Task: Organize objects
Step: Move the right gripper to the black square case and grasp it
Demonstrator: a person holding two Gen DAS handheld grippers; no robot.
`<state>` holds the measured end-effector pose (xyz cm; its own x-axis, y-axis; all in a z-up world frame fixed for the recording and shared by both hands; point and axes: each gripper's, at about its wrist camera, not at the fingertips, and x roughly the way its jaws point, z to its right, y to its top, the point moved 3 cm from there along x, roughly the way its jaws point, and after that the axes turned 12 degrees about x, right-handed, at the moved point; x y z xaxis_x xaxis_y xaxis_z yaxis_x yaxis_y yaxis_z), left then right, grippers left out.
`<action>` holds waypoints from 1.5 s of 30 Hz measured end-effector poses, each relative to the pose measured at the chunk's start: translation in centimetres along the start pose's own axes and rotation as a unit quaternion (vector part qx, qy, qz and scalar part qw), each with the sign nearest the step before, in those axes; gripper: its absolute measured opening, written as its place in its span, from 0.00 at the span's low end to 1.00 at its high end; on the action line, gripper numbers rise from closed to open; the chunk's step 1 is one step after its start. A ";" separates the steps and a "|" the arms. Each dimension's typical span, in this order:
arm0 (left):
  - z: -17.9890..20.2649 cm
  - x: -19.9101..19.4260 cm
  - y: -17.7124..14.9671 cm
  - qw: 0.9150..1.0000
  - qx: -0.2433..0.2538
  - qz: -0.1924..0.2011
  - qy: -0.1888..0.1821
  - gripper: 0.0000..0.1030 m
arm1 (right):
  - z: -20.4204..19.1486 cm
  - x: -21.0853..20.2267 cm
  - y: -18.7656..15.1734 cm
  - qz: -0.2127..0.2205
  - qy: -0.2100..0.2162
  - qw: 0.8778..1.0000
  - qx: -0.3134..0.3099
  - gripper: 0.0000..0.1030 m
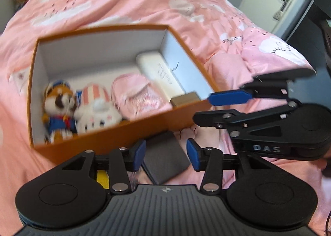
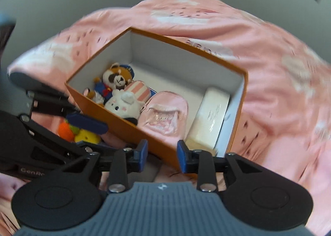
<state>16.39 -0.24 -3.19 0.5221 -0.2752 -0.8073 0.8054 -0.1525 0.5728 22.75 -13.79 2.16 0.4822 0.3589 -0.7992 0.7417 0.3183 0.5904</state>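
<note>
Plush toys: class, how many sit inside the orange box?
2. The raccoon plush in a blue cap lies at one end of the orange box; the white plush with a striped hat lies against it, beside the pink pouch. Others may be hidden.

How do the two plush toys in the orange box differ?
The raccoon plush is brown and white, in a blue cap and blue suit; the white plush wears a pink-striped hat. The raccoon plush sits nearer the box's end wall, the white plush beside the pink pouch. Both sit side by side inside.
</note>
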 end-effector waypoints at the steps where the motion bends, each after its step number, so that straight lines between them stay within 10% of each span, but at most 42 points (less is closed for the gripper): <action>1: 0.0 0.2 -0.6 1.000 -0.006 -0.005 0.000 0.57 | 0.3 0.0 -0.8 0.008 0.002 1.000 0.024 0.42; 18: -2.1 3.3 -8.1 0.987 -0.152 -0.042 0.007 0.77 | 0.3 3.7 -8.7 0.073 -0.075 0.984 0.144 0.71; 45: -3.7 4.2 -9.6 0.987 -0.140 -0.066 0.034 0.73 | 1.0 4.8 -9.5 0.070 -0.047 0.980 0.181 0.79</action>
<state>11.87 3.54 -12.64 0.4166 -0.2053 -0.8856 0.9091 0.0888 0.4071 18.47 -15.95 -7.35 0.6192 0.2885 -0.7303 0.7740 -0.0671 0.6297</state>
